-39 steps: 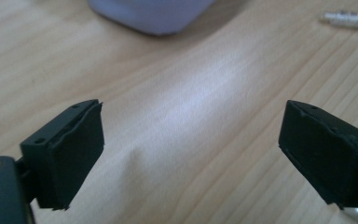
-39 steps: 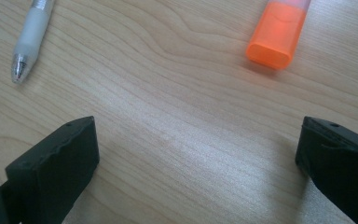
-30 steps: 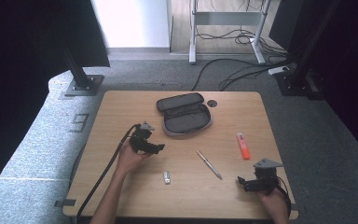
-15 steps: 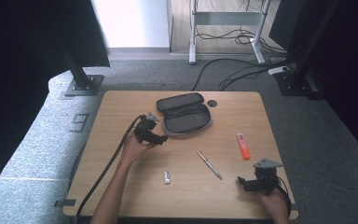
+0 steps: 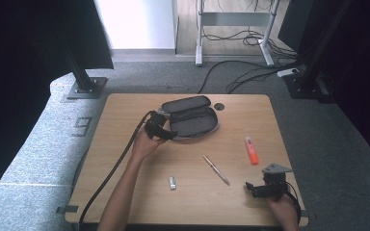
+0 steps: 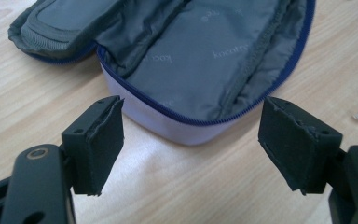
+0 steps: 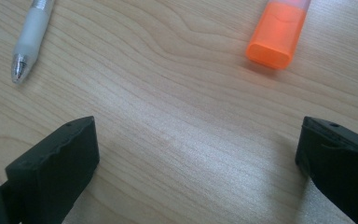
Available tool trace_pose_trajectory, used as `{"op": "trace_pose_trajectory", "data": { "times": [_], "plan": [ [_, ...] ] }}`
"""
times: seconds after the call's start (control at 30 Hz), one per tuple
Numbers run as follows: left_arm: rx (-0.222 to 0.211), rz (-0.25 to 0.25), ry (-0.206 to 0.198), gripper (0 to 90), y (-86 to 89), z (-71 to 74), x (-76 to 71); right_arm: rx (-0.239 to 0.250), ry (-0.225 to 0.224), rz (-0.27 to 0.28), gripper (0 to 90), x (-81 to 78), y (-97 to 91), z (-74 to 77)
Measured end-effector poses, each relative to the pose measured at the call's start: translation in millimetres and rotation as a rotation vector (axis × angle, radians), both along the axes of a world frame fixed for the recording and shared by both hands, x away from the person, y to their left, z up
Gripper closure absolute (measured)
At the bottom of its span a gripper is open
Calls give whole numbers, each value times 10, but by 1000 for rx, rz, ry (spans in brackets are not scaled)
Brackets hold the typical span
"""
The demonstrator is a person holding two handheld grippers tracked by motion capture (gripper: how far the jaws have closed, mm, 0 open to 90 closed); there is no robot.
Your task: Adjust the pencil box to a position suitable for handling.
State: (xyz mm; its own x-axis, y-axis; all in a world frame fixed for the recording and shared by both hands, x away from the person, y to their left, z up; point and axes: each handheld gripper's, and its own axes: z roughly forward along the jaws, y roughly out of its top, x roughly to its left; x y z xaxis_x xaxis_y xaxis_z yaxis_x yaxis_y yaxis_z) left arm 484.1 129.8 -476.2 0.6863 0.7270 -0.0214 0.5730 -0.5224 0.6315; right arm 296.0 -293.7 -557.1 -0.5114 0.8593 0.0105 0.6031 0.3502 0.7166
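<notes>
Since the earlier frame the left claw [image 5: 172,135] has slid up to the pencil case's [image 5: 192,118] near edge, jaws narrowing, nothing gripped | case open, upper centre of table [image 5: 125,183] | right claw [image 5: 250,187] lower right, wide, empty | pen [image 5: 216,169], highlighter [image 5: 251,150] between.

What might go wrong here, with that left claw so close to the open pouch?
The left gripper has just been closing its jaws, with nothing between them yet. It sits at the near rim of the open pencil case, so it may pinch only the soft lining, or push the light case across the table instead of gripping it. Its trailing cable runs near the small silver item and might drag it.
</notes>
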Motion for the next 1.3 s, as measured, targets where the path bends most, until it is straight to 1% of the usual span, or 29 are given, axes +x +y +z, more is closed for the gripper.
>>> {"op": "trace_pose_trajectory", "data": {
  "times": [0.03, 0.1, 0.17, 0.2, 0.23, 0.27, 0.33, 0.43, 0.5, 0.57, 0.7, 0.87, 0.9, 0.93, 1.0, 1.1, 1.13, 1.17, 1.3],
  "plan": [
    [0, 0, 0, 226, 0, 0, 0, 1, -1, -1, 0, 0, 1, -1],
    [-7, 2, 0, 237, -25, 14, 60, 1, -1, -1, 0, 0, 1, -1],
    [-3, 1, 3, 241, -34, 16, 79, 1, 0, 0, 0, 0, 0, 0],
    [17, 1, 2, 244, -55, 17, 109, 1, -1, -1, 0, 0, 1, -1],
    [17, 1, 2, 246, -55, 17, 109, 1, -1, -1, 0, 0, 1, -1],
    [21, 2, -1, 256, -67, 15, 144, 1, -1, -1, 0, 0, 1, -1],
    [7, 14, 8, 263, -62, 9, 175, 1, -1, 1, 0, 0, 1, -1],
    [14, 30, 15, 284, -48, -23, 230, 0, 0, 2, 0, 0, 1, 0],
    [5, 41, 29, 333, -30, -56, 265, 1, 0, 2, 0, -1, 1, 0],
    [-1, 49, 31, 367, -24, -92, 286, 1, 0, 3, 0, -1, 1, 0],
    [2, 64, 37, 435, -35, -168, 311, 1, 0, 4, 0, -1, 2, -1],
    [22, 79, 56, 470, -55, -269, 334, 1, 0, 5, 0, -2, 2, 0],
    [19, 77, 63, 472, -54, -290, 339, 1, -1, 4, 0, -1, 3, -1],
    [15, 78, 70, 493, -55, -303, 342, 1, -1, 4, 0, -2, 3, -1],
    [21, 82, 67, 509, -63, -318, 341, 1, -1, 4, 0, -2, 3, -1],
    [24, 85, 68, 557, -73, -328, 337, 1, -1, 4, 0, -2, 3, -1],
    [26, 78, 73, 576, -80, -339, 329, 1, -1, 4, 0, -2, 3, -1],
    [37, 72, 72, 594, -83, -343, 323, 1, 0, 5, 0, -2, 2, -1],
    [43, 70, 69, 660, -85, -351, 300, 1, 0, 5, 0, -2, 2, 0]
  ]
}}
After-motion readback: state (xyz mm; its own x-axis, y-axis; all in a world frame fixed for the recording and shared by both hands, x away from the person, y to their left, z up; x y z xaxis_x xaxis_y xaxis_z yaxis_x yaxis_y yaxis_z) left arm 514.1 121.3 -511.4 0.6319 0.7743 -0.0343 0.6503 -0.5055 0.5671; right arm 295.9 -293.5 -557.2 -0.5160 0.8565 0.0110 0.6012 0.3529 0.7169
